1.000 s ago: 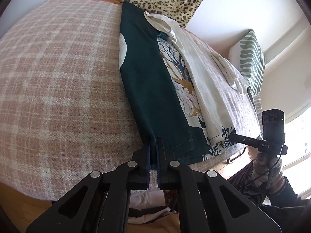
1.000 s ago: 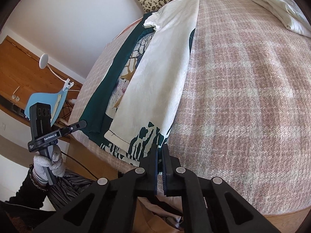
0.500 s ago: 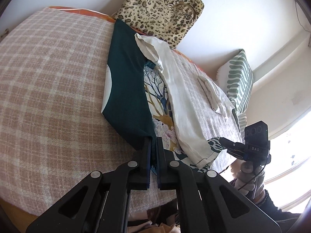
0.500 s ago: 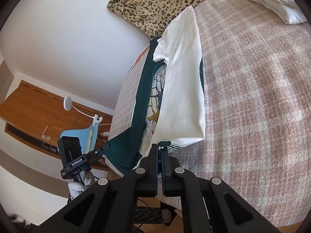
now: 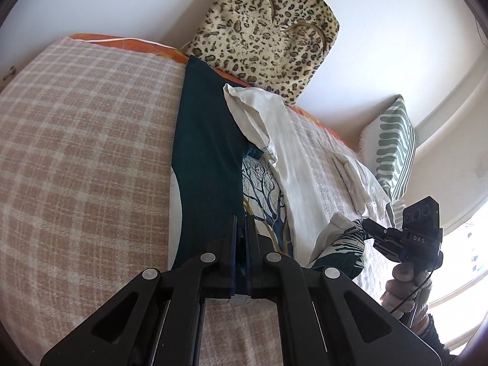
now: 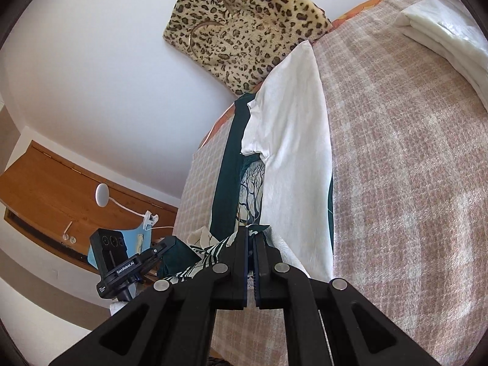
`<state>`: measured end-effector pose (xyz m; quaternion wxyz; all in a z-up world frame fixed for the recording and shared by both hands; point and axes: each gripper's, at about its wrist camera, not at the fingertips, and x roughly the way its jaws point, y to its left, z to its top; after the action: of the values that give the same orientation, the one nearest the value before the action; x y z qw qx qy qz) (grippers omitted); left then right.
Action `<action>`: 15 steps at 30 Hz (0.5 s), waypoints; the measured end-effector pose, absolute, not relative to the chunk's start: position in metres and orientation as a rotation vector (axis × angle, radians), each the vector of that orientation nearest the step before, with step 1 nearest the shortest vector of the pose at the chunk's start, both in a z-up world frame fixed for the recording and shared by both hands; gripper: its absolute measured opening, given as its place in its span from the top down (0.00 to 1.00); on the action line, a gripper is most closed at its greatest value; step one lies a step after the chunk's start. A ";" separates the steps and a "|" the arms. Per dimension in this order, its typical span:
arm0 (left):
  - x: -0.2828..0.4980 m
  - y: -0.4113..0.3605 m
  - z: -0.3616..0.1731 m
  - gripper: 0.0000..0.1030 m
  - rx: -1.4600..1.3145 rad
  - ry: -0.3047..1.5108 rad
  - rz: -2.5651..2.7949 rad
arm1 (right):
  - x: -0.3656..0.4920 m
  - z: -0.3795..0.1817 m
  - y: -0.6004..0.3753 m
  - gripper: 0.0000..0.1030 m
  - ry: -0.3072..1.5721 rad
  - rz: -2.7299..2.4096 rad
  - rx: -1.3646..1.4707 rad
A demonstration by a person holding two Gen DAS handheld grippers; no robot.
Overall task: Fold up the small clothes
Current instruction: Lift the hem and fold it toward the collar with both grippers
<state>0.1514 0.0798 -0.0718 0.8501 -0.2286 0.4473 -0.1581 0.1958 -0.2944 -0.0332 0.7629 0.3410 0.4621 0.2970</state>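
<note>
A dark green garment [image 5: 207, 158] with a tree print [image 5: 265, 189] and a white inner side [image 5: 292, 164] lies lengthwise on the pink checked blanket [image 5: 85, 152]. Both side flaps are folded inward. My left gripper [image 5: 241, 228] is shut on the near hem at its green corner, lifted off the blanket. My right gripper [image 6: 251, 238] is shut on the other hem corner, where the patterned cloth [image 6: 207, 253] bunches. In the right wrist view the garment [image 6: 292, 152] runs away from the jaws. Each gripper shows in the other's view, the right gripper [image 5: 375, 228] at the right and the left gripper [image 6: 158, 248] at the left.
A leopard-print bag [image 5: 265, 33] leans on the wall past the garment's far end. Folded white clothes [image 6: 442, 36] lie on the blanket to the right, beside a green striped cushion [image 5: 393, 146]. A wooden desk with a lamp [image 6: 102, 195] stands left of the bed.
Both grippers have lifted the near hem off the bed's edge and carried it forward over the garment towards the leopard bag. The hem now hangs bunched between them.
</note>
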 end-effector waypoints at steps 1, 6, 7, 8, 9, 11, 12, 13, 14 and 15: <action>0.157 0.080 -0.074 0.97 -0.485 0.945 -0.326 | 0.202 -0.036 -0.294 1.00 1.005 0.632 0.736; 0.184 0.082 -0.091 0.97 -0.494 0.967 -0.276 | 0.231 -0.059 -0.287 1.00 1.041 0.591 0.760; 0.187 0.083 -0.094 0.97 -0.494 0.972 -0.269 | 0.235 -0.062 -0.284 1.00 1.047 0.586 0.759; 0.190 0.083 -0.095 0.97 -0.486 0.973 -0.256 | 0.239 -0.066 -0.282 1.00 1.055 0.582 0.760; 0.193 0.083 -0.097 0.97 -0.482 0.975 -0.249 | 0.242 -0.069 -0.280 1.00 1.064 0.581 0.762; 0.198 0.083 -0.099 0.97 -0.478 0.980 -0.234 | 0.249 -0.072 -0.277 1.00 1.074 0.581 0.756; 0.201 0.085 -0.099 0.97 -0.481 0.980 -0.228 | 0.252 -0.072 -0.275 1.00 1.073 0.581 0.748; 0.205 0.086 -0.100 0.97 -0.484 0.979 -0.224 | 0.254 -0.072 -0.275 1.00 1.073 0.579 0.740; 0.208 0.087 -0.100 0.97 -0.484 0.977 -0.219 | 0.257 -0.071 -0.274 1.00 1.071 0.577 0.736; 0.212 0.087 -0.100 0.97 -0.481 0.974 -0.213 | 0.260 -0.072 -0.274 1.00 1.070 0.578 0.738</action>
<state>0.2116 0.0872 -0.1003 0.8508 -0.2285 0.4624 -0.1012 0.2603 -0.2743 -0.0723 0.7575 0.3386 0.4911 0.2652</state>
